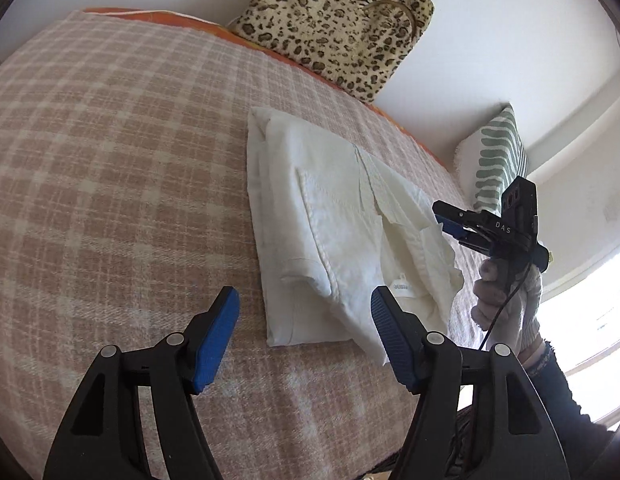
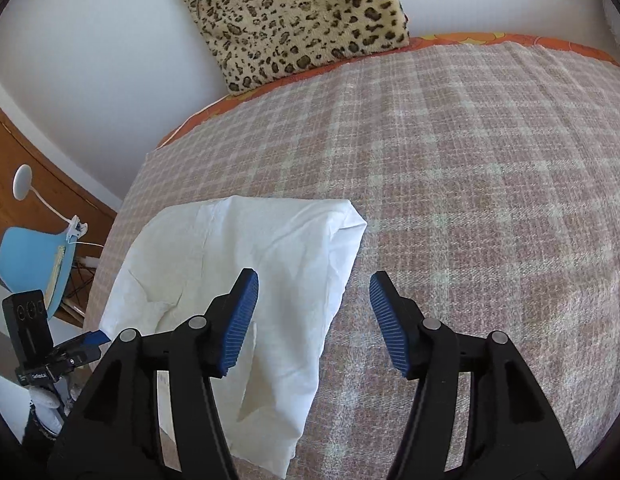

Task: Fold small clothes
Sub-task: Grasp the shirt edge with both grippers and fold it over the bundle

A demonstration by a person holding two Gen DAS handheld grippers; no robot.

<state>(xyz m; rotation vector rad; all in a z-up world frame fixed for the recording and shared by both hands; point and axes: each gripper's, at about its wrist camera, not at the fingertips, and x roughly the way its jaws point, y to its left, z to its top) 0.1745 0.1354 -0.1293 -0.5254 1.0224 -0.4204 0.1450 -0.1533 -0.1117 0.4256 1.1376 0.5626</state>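
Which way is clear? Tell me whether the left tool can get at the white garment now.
Probably yes. The left tool stands open with nothing between its pads, and the white garment lies flat on the plaid blanket just ahead. The right tool is off at its far edge.

Bed cover: pink-and-cream checked blanket [image 1: 110, 160], an orange sheet [image 2: 450, 38] showing at its far edge.
Against the wall: leopard-print cushion [image 1: 334, 20].
Corner: green-striped white pillow [image 1: 496, 156].
Beside the bed: wooden furniture [image 2: 42, 188], light-blue object [image 2: 30, 256].
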